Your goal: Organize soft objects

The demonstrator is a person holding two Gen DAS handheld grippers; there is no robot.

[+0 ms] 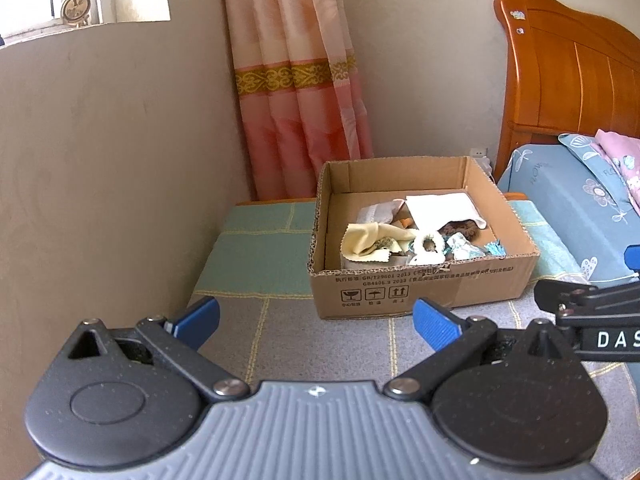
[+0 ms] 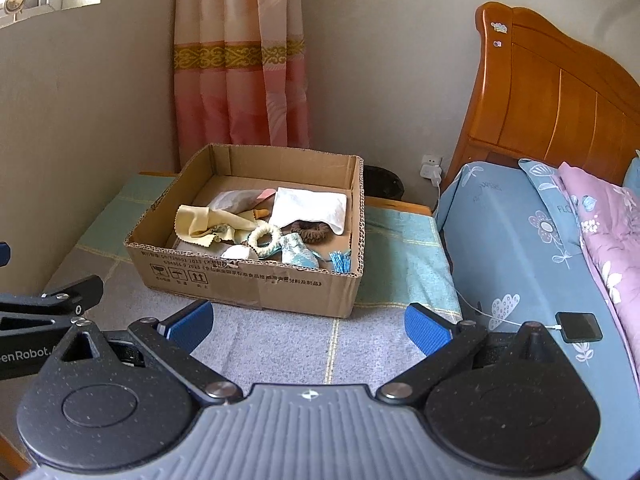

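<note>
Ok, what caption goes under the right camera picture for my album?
Open right gripper faces a cardboard box of soft things beside the bed.

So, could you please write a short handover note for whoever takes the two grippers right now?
Left gripper: open, empty, hovering short of the cardboard box.
Right gripper: open, empty, beside it, also short of the box.
Soft items all lie jumbled in the box: white cloth, yellow cloth, cream scrunchie, brown scrunchie, light-blue fabric piece, blue tassel.
Done: nothing visibly sorted.
Left: everything.
</note>
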